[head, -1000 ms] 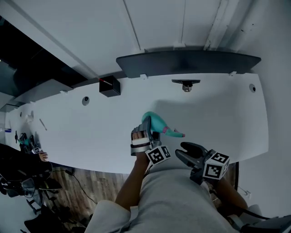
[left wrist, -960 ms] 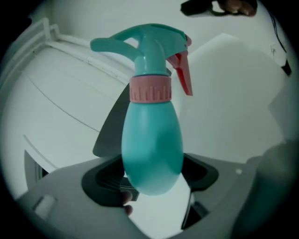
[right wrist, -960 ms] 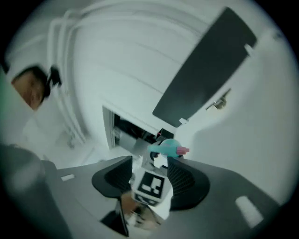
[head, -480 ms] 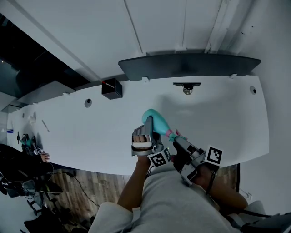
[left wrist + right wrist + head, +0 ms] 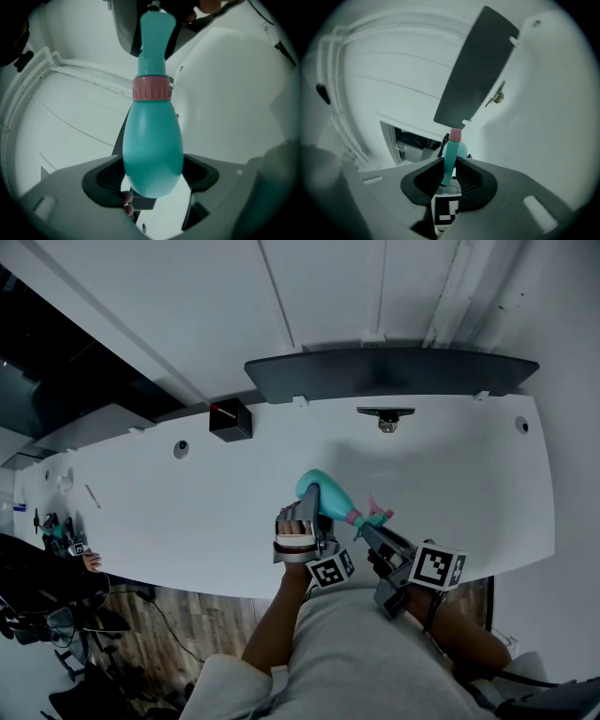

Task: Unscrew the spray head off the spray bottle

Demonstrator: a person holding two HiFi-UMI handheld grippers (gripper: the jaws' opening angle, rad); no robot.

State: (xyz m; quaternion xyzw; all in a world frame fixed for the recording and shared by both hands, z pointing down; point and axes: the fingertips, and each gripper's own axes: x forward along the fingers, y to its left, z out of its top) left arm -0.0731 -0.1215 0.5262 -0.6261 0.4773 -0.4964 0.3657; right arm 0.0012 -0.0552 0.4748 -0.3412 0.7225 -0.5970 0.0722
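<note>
A teal spray bottle (image 5: 322,493) with a pink collar (image 5: 355,517) and a teal spray head (image 5: 373,514) is held slanted over the white table (image 5: 187,512). My left gripper (image 5: 302,521) is shut on the bottle's fat lower body (image 5: 152,150), one jaw on each side. In the left gripper view the collar (image 5: 150,88) and the head (image 5: 153,33) point away from me. My right gripper (image 5: 375,534) has just been closing, and its jaws now clamp the narrow spray head (image 5: 449,159), with the collar (image 5: 455,135) just beyond them.
A black box (image 5: 230,418) sits at the table's far edge. A dark curved panel (image 5: 394,371) stands behind it, with a small metal fitting (image 5: 384,418) below. The table's near edge runs just under the grippers, above a wooden floor (image 5: 178,615).
My right gripper has moved up and left from the table's near edge to the spray head and closed on it. The left gripper and the bottle have barely shifted.
</note>
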